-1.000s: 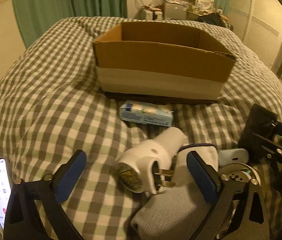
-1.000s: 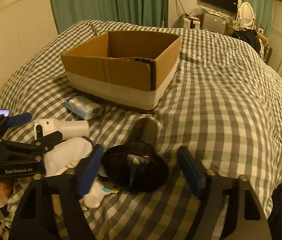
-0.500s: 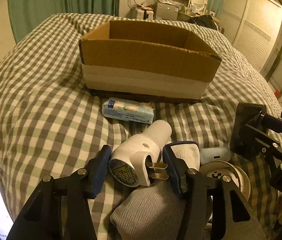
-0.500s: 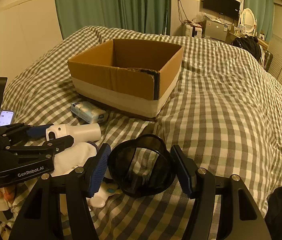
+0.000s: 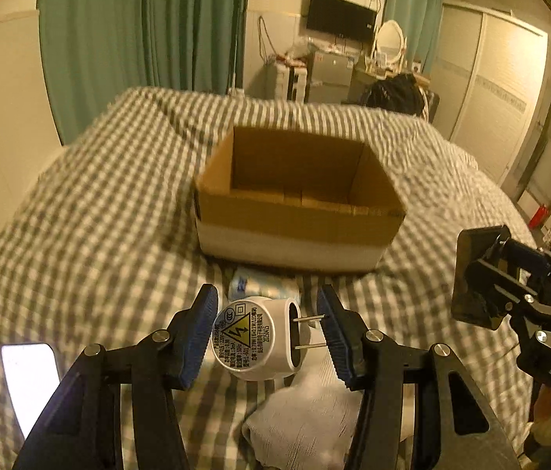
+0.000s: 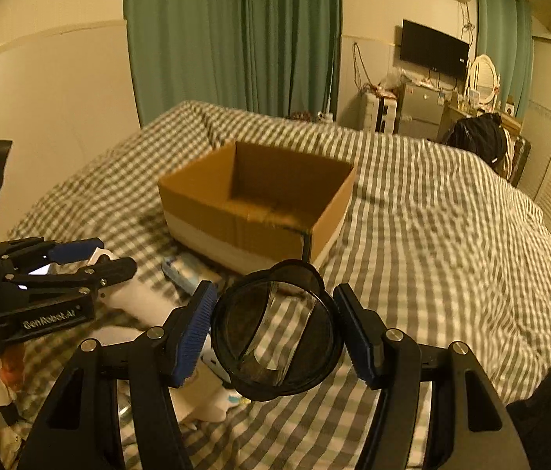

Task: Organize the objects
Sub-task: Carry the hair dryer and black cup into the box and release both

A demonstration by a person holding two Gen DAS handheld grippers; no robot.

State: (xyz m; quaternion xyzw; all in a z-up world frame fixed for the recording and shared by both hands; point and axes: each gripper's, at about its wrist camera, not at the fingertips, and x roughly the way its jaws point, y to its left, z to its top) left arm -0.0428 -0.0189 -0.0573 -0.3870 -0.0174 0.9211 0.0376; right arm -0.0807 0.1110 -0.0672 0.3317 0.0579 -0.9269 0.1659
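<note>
White plastic plug-in device (image 5: 254, 342), round label, ribbed blue tongs (image 5: 267, 337) clamping it

The cardboard box (image 5: 299, 211) sits on the bed (image 5: 91, 215); a packet (image 5: 263, 288), blurred, apparently lies just before it; a phone (image 5: 31, 380) lies left.

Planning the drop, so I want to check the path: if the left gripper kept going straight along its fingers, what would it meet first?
Probably the blue-white packet lying just ahead, then the cardboard box; depth is unclear. The left gripper holds the white plug-in device.
</note>
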